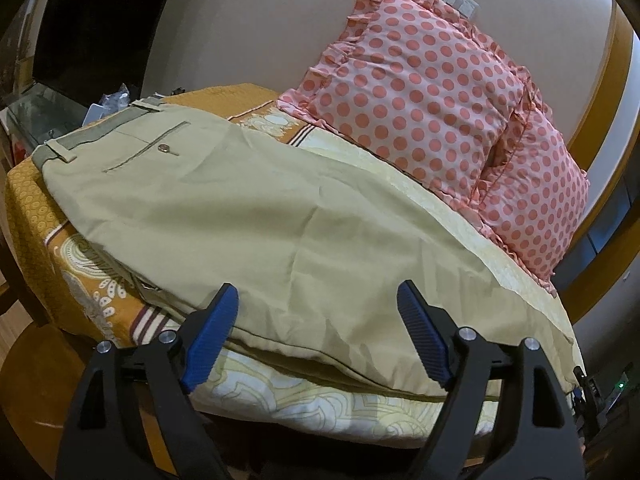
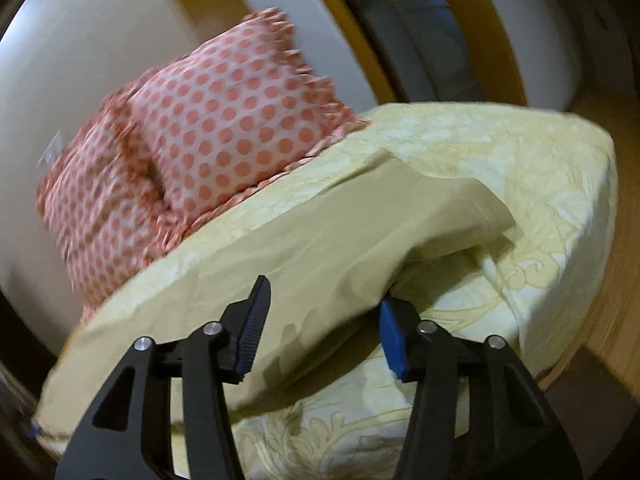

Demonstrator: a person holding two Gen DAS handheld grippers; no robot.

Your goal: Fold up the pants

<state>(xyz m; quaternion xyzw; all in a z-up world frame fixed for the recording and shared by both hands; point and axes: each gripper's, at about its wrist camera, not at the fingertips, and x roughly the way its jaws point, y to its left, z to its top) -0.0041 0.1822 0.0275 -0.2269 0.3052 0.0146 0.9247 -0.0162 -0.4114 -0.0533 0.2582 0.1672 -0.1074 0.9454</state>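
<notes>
Khaki pants [image 1: 240, 216] lie flat along the bed, waistband and buttoned back pocket [image 1: 162, 148] at the far left, legs running to the right. My left gripper [image 1: 316, 336] is open at the near edge of the pants, its blue pads [image 1: 208, 344] on either side of the fabric's edge, holding nothing. In the right wrist view the leg end of the pants [image 2: 360, 240] is partly lifted and rumpled. My right gripper [image 2: 320, 328] is open, jaws either side of the leg fabric, right pad [image 2: 392, 340] under its edge.
Two pink polka-dot pillows [image 1: 432, 96] lean on the wall at the back of the bed, also seen in the right wrist view [image 2: 208, 152]. The bedsheet [image 1: 320, 400] is yellow and orange patterned. A glass table with clutter [image 1: 60, 108] stands beyond the bed's left end.
</notes>
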